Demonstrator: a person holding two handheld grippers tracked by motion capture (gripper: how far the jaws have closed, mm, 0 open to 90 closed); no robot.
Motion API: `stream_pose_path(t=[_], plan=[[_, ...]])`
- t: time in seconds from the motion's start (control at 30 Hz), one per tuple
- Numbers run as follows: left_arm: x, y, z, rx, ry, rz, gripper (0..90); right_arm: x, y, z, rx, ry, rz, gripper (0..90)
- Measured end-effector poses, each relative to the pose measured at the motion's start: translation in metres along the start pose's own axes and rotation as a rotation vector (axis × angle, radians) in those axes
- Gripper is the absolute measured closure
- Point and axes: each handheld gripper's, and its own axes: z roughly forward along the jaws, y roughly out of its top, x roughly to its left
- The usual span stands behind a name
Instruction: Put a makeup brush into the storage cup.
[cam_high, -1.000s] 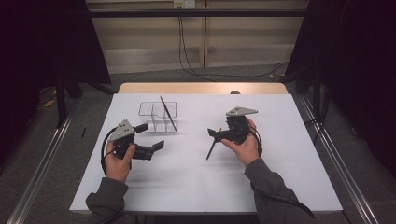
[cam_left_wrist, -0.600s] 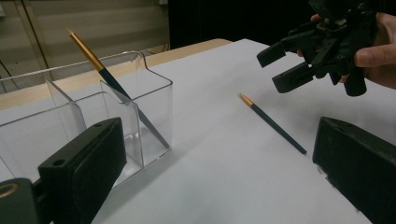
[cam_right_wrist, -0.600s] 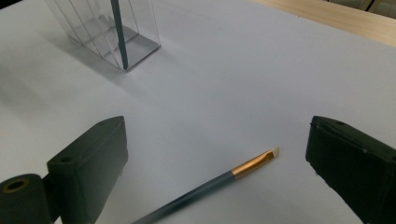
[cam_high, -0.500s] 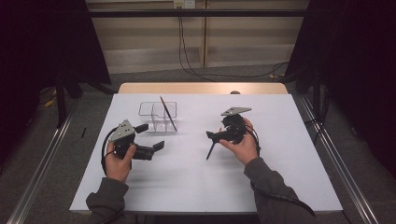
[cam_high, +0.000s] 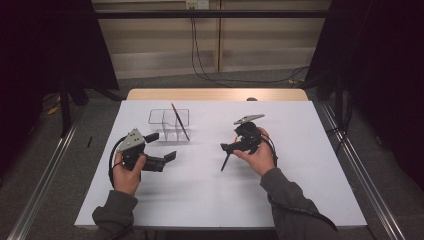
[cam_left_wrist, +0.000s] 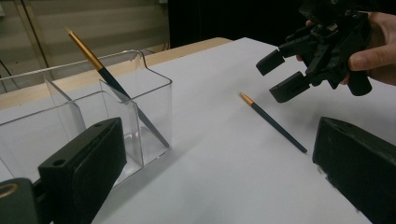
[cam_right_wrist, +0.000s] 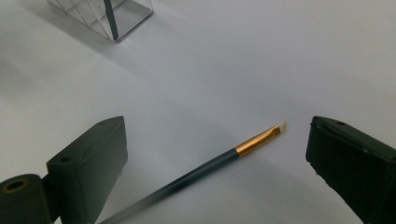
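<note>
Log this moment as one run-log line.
right gripper: open over brush on table | left gripper: open, idle | organizer: one brush

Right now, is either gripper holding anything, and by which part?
Nothing is held. The right gripper is open over the dark gold-ferruled brush lying on the white table; the left gripper is open too.

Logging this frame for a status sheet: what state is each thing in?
Left gripper: open, holds nothing.
Right gripper: open, above the loose brush.
Loose brush: lying flat on the table.
Second brush: leaning inside the organizer.
Clear organizer: upright.
</note>
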Motion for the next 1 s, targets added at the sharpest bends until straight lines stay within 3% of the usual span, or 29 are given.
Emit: stream_pose_path(t=[0.47,1.0], plan=[[-0.0017,0.0007,0.0002,0.006,0.023,0.009,2.5,0.0027,0.0007,0.0039,0.101,0.005,0.004,5.3],[-0.0025,0.0001,0.0015,0.005,0.010,0.004,2.7,0.0060,0.0063,0.0079,0.224,-0.003,0.004,5.7]])
